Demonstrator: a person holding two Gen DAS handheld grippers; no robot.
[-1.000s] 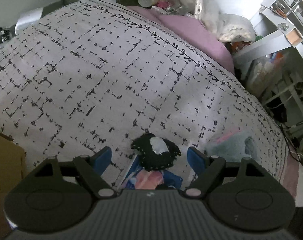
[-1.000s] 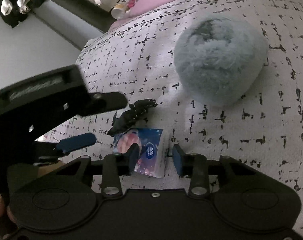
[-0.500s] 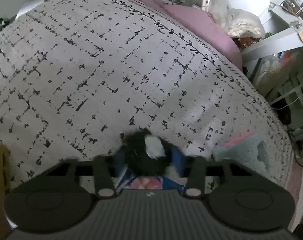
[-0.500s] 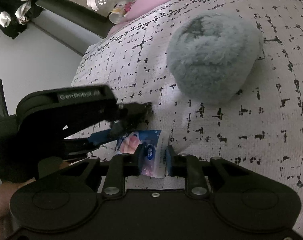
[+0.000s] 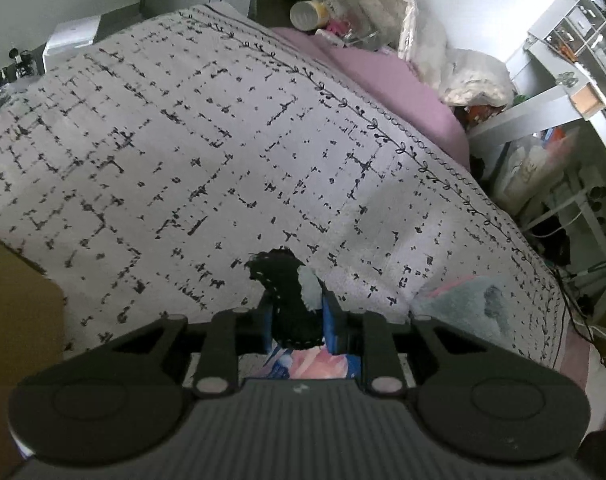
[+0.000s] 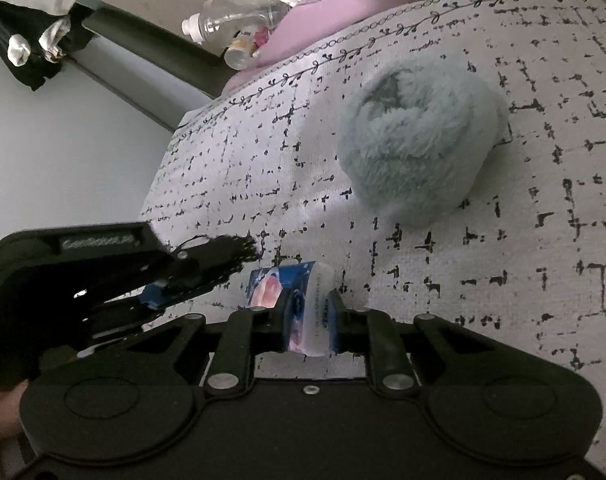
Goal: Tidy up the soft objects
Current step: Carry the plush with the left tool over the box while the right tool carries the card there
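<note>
The black felt piece [image 5: 291, 300] with a white patch sits between the blue pads of the left tool [image 5: 297, 316], which is clenched on it and holds it just above the bed cover [image 5: 183, 160]. In the right wrist view the same piece [image 6: 219, 258] sticks out of the left tool [image 6: 163, 276] as a dark, blurred edge. Just beside it, the tissue pack [image 6: 303, 304] is gripped by the right tool [image 6: 309, 312]; its lower end is hidden behind the tool body. In the left view only a pink and blue part of the pack [image 5: 315, 364] shows under the felt. The blue plush [image 6: 415, 144] lies on the cover, apart from both tools; in the left view it [image 5: 471, 308] is partly cut off by the tool.
</note>
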